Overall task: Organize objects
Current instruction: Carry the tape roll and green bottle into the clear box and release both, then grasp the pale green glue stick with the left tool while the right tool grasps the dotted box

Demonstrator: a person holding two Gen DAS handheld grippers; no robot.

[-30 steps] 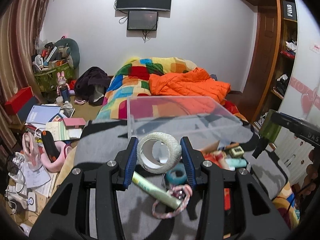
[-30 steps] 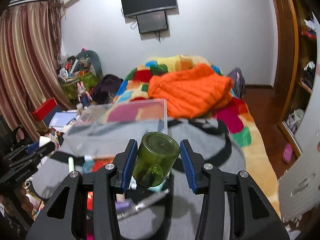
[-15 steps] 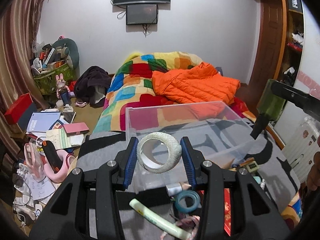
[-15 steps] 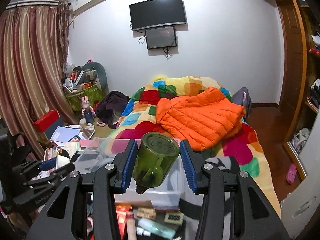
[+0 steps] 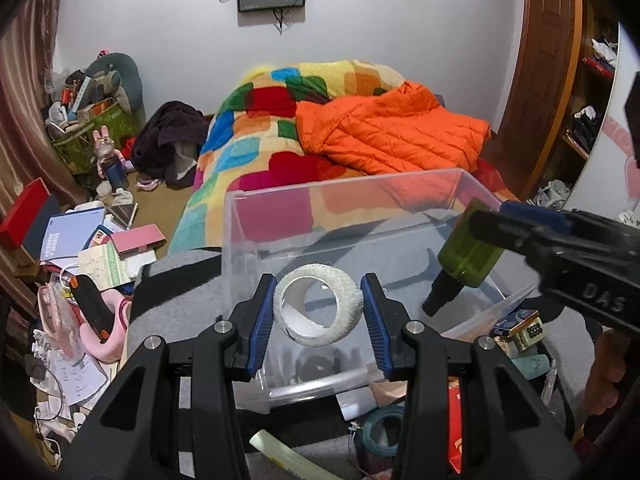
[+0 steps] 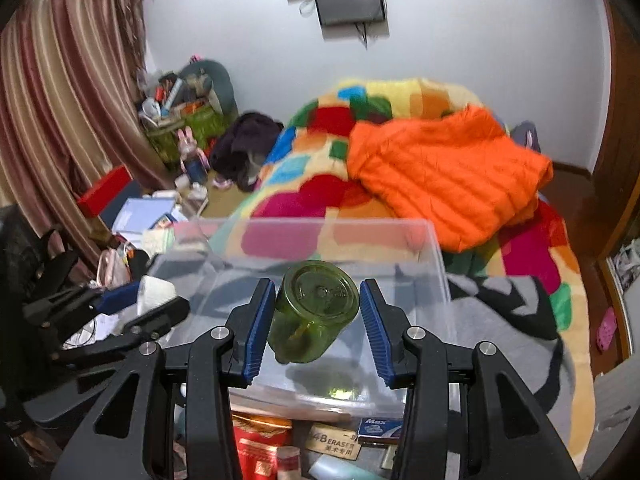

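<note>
Right now my left gripper (image 5: 318, 306) clamps the white tape roll (image 5: 319, 304) above the clear plastic bin (image 5: 240, 236) on the bed, while my right gripper (image 6: 318, 314) grips the green bottle (image 6: 314, 310), seemingly over the bin too.

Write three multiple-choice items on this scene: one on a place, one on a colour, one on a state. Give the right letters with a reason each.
1. Where is the bottle held by the right gripper?
A. above the clear bin
B. on the orange jacket
C. on the floor

2. What colour is that bottle?
A. red
B. green
C. white

3. What is the left gripper doing?
A. hanging open with nothing in it
B. pressing on a book
C. gripping a roll of tape

Answers:
1 A: the left camera shows the bottle hanging over the bin's open top.
2 B: its see-through body is green in both views.
3 C: the blue fingers press on both sides of the white roll.
</note>
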